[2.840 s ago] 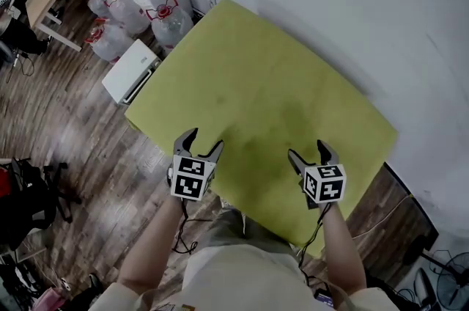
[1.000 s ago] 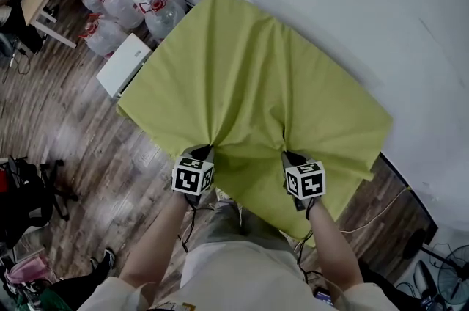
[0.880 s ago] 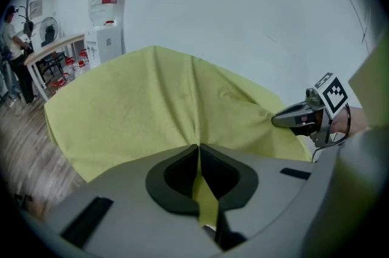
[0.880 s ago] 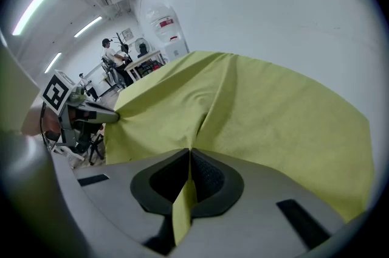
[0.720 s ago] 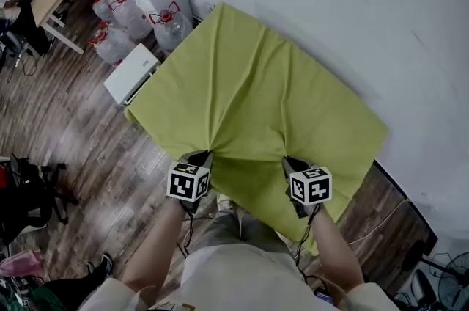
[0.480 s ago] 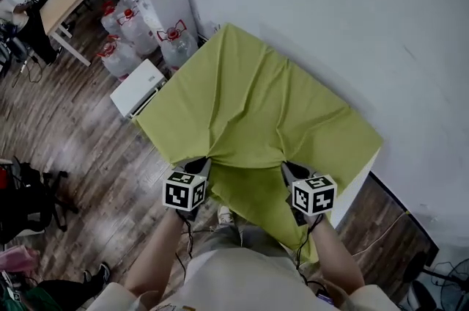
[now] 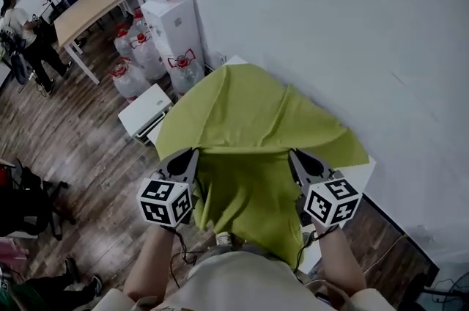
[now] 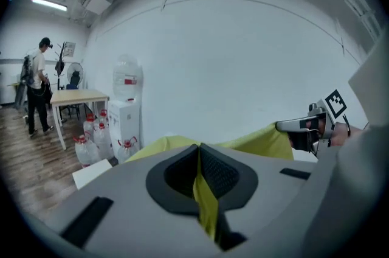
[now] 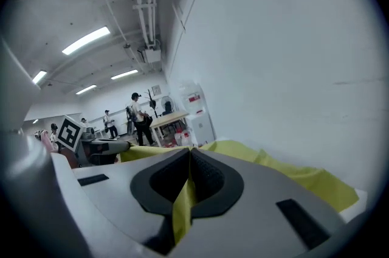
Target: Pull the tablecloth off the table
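Yellow-green tablecloth (image 7: 256, 126) is partly off: bunched and dragged toward the near edge, its front hanging down, the rest on the white table (image 7: 364, 172). Left gripper (image 7: 189, 155) and right gripper (image 7: 296, 157) each pinch a fold tight. Earlier it lay flat over the whole table, grippers open.

The right gripper (image 9: 189, 156) has its jaws pressed together on a fold of the yellow-green tablecloth (image 9: 285, 174), and a strip of it hangs between the pads. The cloth spreads ahead and to the gripper's right, below a white wall (image 9: 285, 50). To its left is the left gripper (image 9: 114, 149). Far ahead are people (image 9: 140, 118), a wooden table (image 9: 169, 120) and a water dispenser (image 9: 197, 109).
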The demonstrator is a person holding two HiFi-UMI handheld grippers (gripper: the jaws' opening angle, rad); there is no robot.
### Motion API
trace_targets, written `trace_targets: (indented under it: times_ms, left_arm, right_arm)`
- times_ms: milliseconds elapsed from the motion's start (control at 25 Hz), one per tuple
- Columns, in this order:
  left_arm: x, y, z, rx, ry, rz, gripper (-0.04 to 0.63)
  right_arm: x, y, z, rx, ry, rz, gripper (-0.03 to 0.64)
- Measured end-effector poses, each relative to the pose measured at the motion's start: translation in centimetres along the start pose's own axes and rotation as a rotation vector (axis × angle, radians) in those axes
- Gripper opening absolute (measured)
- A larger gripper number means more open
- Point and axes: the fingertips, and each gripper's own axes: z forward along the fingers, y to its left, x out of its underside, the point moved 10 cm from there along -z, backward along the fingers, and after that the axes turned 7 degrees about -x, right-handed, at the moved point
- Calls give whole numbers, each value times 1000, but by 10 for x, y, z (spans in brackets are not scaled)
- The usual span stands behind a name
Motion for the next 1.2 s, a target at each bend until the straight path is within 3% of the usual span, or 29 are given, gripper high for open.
trace_targets:
  times_ms: [400, 600, 880, 1200]
  left_arm:
    - [-147, -3, -59, -34, -426, 93, 21]
    - [-189, -14, -100, -54, -563, 148, 21]
    - [-183, -26, -112, -59, -570, 240, 21]
    - [-143, -24, -96, -33, -450, 244, 21]
  right_arm:
    - [-146, 62, -48, -119, -378, -251, 32]
    - [-188, 97, -87, -165, -522, -329, 32]
    - [-178, 106, -104, -110, -524, -397, 33]
    - [-136, 87, -92, -81, -408, -327, 33]
